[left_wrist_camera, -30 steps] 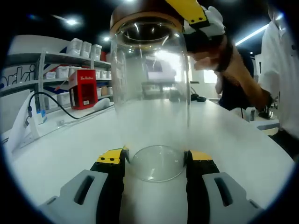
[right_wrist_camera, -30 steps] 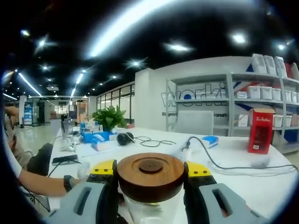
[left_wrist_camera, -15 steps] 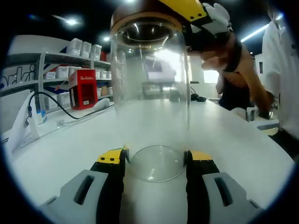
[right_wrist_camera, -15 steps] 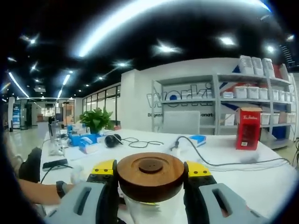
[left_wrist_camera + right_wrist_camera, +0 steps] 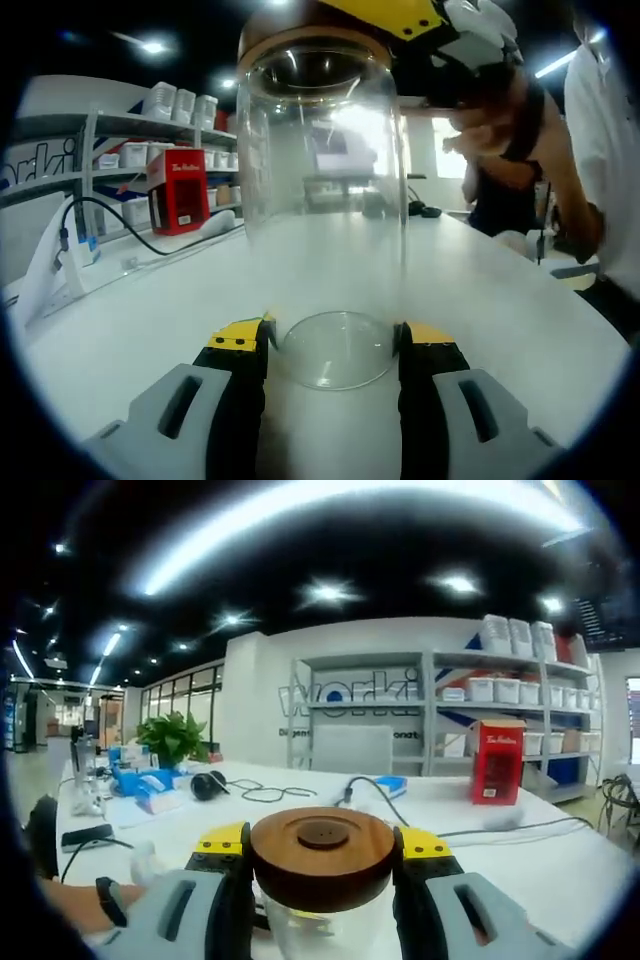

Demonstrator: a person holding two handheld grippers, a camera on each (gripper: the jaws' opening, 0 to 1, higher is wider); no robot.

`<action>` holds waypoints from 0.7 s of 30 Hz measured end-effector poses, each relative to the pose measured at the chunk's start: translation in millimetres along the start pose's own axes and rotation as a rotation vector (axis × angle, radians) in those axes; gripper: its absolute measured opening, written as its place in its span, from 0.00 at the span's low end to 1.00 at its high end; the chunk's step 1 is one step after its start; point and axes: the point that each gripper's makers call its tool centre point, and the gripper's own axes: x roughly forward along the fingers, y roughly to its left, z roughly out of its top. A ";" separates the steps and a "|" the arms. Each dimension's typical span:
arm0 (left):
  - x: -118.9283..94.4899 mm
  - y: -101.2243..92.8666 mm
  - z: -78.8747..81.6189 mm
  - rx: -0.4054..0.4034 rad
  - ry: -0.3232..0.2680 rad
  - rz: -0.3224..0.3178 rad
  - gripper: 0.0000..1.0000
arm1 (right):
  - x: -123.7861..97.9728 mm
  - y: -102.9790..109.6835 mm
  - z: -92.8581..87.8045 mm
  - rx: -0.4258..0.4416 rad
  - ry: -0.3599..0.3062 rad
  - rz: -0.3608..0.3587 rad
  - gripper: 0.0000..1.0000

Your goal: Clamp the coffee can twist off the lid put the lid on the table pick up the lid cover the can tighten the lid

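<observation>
The tall clear glass coffee can (image 5: 322, 210) is standing upright on the white table (image 5: 130, 320), well in from its edges, with the left gripper (image 5: 335, 345) clamping its base. Directly above, the right gripper (image 5: 322, 855) is squeezing the round dark wooden lid (image 5: 322, 852) from both sides, so any twist turns about the can's vertical axis.

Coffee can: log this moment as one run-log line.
left tongs: clamp can base | right tongs: grip wooden lid | lid on can

Grey tongs (image 5: 333, 345) with black jaws, yellow tips (both alike (image 5: 322, 852)); white sleeve (image 5: 605, 150), dark wristband (image 5: 527, 120).
</observation>
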 end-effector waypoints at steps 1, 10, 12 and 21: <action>0.0 -0.1 0.0 0.000 0.000 0.000 0.43 | 0.3 -0.2 0.1 -0.002 0.001 -0.014 0.51; 0.0 1.7 -0.4 0.000 0.000 0.004 0.43 | -0.5 -4.1 1.1 -0.035 -0.012 -0.202 0.51; -0.2 1.4 -0.2 -0.001 0.000 0.006 0.43 | -1.4 -3.2 1.0 -0.047 -0.020 -0.235 0.51; 0.3 4.7 -0.6 -0.001 0.002 0.014 0.43 | -1.9 -5.2 0.3 -0.047 -0.045 -0.351 0.51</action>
